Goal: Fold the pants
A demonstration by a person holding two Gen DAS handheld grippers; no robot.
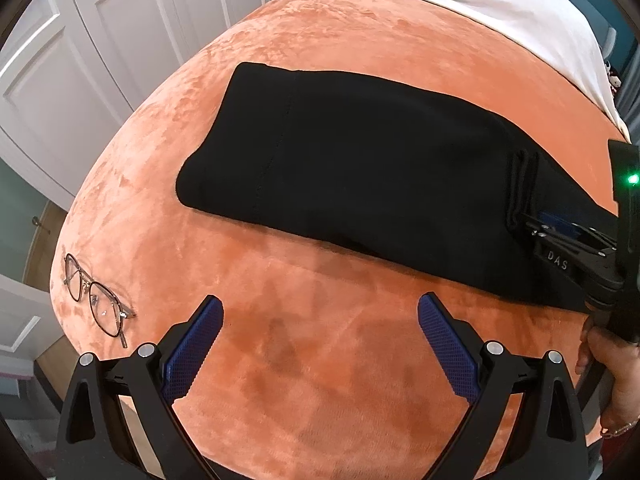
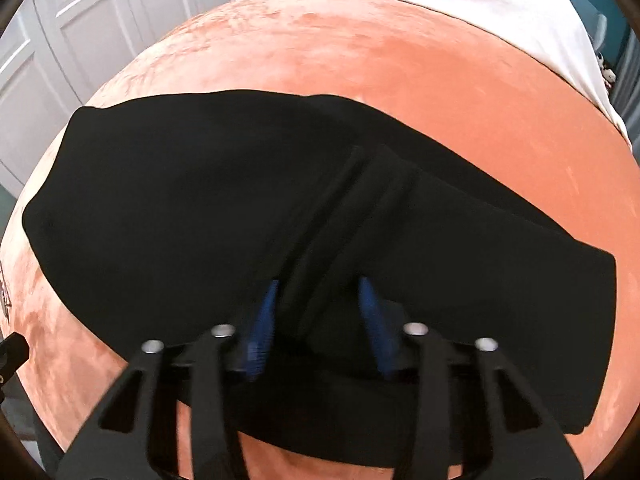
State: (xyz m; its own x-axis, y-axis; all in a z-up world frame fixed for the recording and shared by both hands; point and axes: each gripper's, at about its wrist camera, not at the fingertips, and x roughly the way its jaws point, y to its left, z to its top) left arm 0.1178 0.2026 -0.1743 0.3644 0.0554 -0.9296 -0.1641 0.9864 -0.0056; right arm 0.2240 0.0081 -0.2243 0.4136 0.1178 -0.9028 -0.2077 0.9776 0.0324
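Black pants [image 1: 352, 168] lie folded in a long band across the orange velvet bed cover [image 1: 320, 360]. My left gripper [image 1: 320, 320] is open and empty, hovering over bare cover in front of the pants. My right gripper [image 1: 520, 220] shows at the right end of the pants in the left wrist view. In the right wrist view the right gripper [image 2: 320, 292] has its blue pads [image 2: 264, 320] on either side of a bunched ridge of the pants [image 2: 200, 200], with cloth between them.
A pair of glasses [image 1: 94, 296] lies on the cover near its left edge. A white sheet [image 1: 500, 8] covers the far end of the bed. White wardrobe doors [image 1: 80, 60] stand to the left.
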